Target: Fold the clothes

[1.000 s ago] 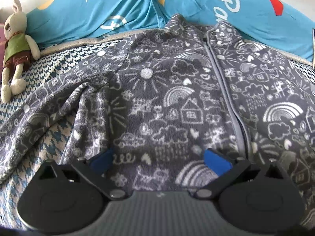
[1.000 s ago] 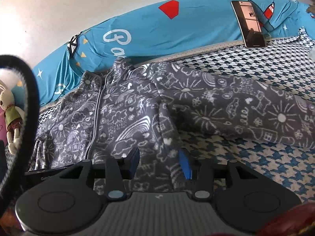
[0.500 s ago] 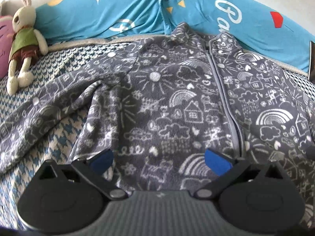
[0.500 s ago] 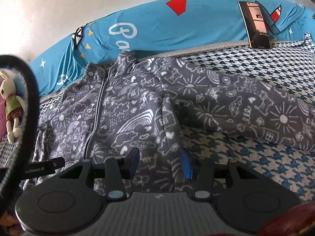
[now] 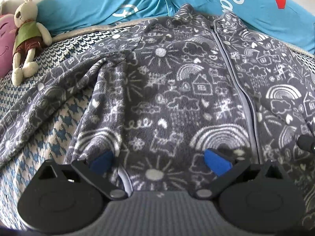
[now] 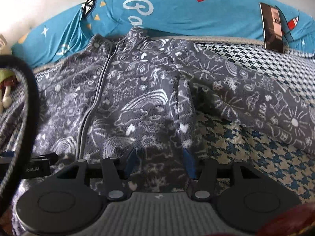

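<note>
While the jacket (image 5: 177, 98) is lying flat and zipped on the bed (image 5: 59, 129), collar pointing away, the left gripper (image 5: 159, 160) is hovering wide open over the hem, gripping nothing. Seen from the right wrist, the right gripper (image 6: 159, 164) is straddling the hem's right edge (image 6: 183, 118), part open, nearer the outstretched sleeve (image 6: 256, 102).

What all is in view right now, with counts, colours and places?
fleece jacket: 1, dark grey with white doodles, zipped, spread flat on the bed, sleeves out to both sides
bed cover: 1, blue and cream houndstooth, under the jacket
long pillow: 1, bright blue with print, along the back
stuffed rabbit: 1, cream with green top, far left
pink cushion: 1, left edge
phone: 1, dark, leaning on the pillow
left gripper: black, blue pads, open at the hem
right gripper: same, open at the hem
</note>
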Demonstrator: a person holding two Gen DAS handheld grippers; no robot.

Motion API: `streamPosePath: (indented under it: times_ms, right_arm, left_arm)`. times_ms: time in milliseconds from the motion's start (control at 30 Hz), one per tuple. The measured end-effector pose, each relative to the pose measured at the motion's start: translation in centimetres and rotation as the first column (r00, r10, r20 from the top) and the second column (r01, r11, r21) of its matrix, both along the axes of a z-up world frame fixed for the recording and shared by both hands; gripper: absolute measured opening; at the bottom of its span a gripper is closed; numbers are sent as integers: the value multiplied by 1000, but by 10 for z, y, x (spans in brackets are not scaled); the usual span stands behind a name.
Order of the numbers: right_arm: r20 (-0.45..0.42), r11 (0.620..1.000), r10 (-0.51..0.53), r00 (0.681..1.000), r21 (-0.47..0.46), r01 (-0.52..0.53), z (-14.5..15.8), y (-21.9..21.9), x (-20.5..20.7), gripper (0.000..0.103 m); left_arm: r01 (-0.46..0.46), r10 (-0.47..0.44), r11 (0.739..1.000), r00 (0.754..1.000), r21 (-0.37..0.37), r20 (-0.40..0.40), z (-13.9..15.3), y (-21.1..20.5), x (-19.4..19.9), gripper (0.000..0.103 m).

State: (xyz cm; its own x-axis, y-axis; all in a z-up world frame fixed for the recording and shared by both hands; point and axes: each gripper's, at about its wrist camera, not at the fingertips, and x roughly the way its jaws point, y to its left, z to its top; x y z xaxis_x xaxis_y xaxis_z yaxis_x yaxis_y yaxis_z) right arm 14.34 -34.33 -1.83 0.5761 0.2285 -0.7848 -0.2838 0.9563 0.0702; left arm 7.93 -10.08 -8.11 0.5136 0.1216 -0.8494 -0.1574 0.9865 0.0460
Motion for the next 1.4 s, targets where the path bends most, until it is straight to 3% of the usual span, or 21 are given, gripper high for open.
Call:
streamPosePath:
  times_ms: [433,767,1400]
  right_arm:
    - [26,998,26,999,-55,-24,-4,10,-5,63]
    - [26,998,-67,997,24,66,9,-15,-7,63]
    - [18,993,-120,993,20,120,15,-53,-20,63]
  left_arm:
    - [-9,8,1000,1000,13,15,-3,-3,-1,103]
    - [-1,1,1000,999,8,34,4,-6,-9,103]
    - [50,-49,999,997,-17,64,17,-32,-26,103]
